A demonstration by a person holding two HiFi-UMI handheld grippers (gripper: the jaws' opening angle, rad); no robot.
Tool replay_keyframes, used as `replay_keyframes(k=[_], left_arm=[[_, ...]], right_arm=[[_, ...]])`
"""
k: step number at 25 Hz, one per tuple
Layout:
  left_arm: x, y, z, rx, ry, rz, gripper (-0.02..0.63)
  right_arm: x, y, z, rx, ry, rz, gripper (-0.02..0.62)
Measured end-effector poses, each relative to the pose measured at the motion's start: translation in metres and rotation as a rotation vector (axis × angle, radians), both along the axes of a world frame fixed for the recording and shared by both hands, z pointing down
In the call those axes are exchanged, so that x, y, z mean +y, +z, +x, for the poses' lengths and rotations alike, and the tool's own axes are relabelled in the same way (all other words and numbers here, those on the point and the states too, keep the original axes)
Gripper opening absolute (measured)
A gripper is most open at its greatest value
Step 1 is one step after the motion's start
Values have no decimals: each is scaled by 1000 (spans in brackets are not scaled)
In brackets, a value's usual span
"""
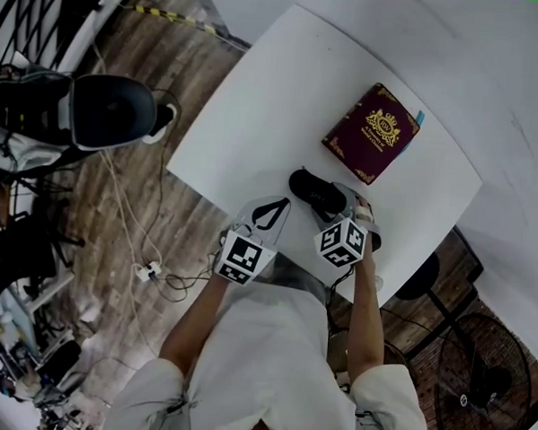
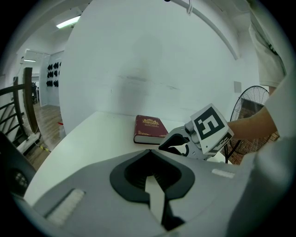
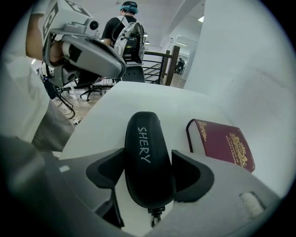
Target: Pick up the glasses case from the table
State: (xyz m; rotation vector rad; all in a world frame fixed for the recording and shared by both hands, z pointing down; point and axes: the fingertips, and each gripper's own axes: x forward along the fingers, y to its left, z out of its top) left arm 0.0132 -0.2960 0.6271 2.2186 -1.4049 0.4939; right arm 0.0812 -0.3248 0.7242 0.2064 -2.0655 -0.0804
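The black glasses case point(image 1: 317, 191), lettered SHERY point(image 3: 147, 157), lies on the white table point(image 1: 257, 101) near its front edge. My right gripper point(image 1: 332, 204) points steeply down over the case's near end. In the right gripper view its jaws point(image 3: 148, 173) straddle the case, and both black pads point(image 3: 187, 173) lie against its flanks. The case still rests on the tabletop. My left gripper point(image 1: 274, 207) hovers just left of the case with nothing in it. Its jaws point(image 2: 155, 185) are shut, and it shows in the right gripper view point(image 3: 115, 69) up at the left.
A maroon book with gold print point(image 1: 372, 132) point(image 3: 224, 143) lies on the table just beyond the case. Below the table are a dark office chair point(image 1: 103, 111), floor cables point(image 1: 149, 266) and a standing fan point(image 1: 481, 374). A person point(image 3: 125, 32) stands far off by a railing.
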Motion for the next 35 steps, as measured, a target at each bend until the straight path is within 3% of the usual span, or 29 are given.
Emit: replay_keyframes(k=[7,15,22,35], left_arm=[[10,-3,-5,0,13,11,20],[23,-13,-13,-8,56,38,18],[30,-33,-20,-13,103,91,20],[36,-103,-11,39,208,263,20]], right_arm=[[16,-6,-6,-72,92,-45,310],[13,-44,-8,-230,274,-14,306],[11,-103,-4,-403,416,66,304],[41,-216,15,-596,576,310,302]])
